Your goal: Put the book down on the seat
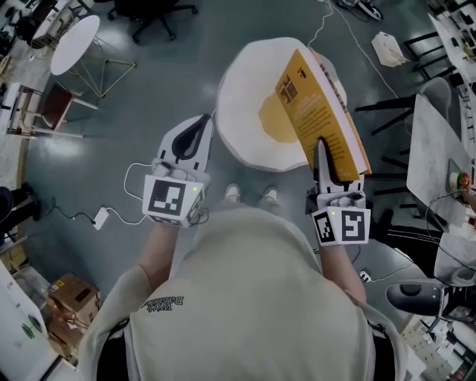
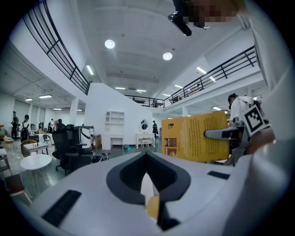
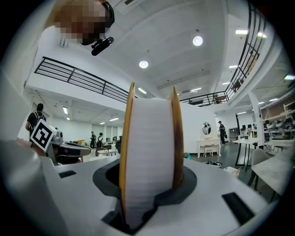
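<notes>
A yellow-orange book stands on edge, upright, over the right side of the seat, a white cushion shaped like a fried egg with a yellow middle. My right gripper is shut on the book's lower edge. In the right gripper view the white page block of the book fills the space between the jaws. My left gripper hovers left of the seat, shut and holding nothing. From the left gripper view, the book and the right gripper show at the right.
A round white table and a chair stand at the far left, an office chair at the top. A grey table is on the right. A cable and plug lie on the floor, a cardboard box at lower left.
</notes>
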The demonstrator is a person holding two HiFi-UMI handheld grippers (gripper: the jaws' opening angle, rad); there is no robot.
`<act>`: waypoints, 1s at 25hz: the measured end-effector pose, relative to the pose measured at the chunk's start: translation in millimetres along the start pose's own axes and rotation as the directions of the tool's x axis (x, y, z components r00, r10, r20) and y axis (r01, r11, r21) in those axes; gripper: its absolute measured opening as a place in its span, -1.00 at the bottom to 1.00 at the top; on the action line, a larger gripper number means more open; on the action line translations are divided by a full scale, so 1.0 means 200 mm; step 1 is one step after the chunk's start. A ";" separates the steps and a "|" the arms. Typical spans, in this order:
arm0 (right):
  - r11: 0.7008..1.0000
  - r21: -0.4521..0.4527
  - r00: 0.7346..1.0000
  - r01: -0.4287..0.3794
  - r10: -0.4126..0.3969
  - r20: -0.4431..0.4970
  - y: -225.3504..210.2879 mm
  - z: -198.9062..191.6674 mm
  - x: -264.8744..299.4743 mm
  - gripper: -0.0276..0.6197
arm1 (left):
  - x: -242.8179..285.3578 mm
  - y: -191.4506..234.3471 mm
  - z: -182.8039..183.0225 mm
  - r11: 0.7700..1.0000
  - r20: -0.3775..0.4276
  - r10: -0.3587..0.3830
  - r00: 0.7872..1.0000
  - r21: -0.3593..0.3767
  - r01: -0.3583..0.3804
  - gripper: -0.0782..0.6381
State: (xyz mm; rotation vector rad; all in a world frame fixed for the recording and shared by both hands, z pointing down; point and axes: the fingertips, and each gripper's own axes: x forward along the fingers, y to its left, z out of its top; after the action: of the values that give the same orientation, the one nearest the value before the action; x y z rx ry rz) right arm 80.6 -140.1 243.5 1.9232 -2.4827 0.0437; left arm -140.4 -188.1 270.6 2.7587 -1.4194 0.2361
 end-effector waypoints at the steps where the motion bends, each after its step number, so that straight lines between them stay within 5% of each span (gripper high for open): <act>1: 1.000 0.002 1.000 -0.005 0.005 -0.001 -0.02 0.01 0.01 -0.44 | 0.02 -0.01 0.01 1.000 -0.001 0.007 1.000 0.002 -0.007 -0.76; 14: 0.999 -0.023 0.999 -0.027 0.026 -0.038 -0.19 -0.04 0.08 -0.45 | 0.14 -0.11 0.01 1.000 -0.028 0.007 1.000 -0.012 -0.007 -0.76; 25: 0.998 -0.055 0.991 -0.028 0.020 -0.131 -0.31 -0.32 0.26 -0.45 | 0.30 -0.05 -0.17 0.999 -0.075 0.042 0.996 -0.021 -0.043 -0.76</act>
State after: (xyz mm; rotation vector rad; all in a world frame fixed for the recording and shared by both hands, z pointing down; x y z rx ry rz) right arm 125.4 -205.2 310.0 1.8072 -2.3969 0.0946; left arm -101.3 -227.8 314.2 2.6740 -1.4543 0.3182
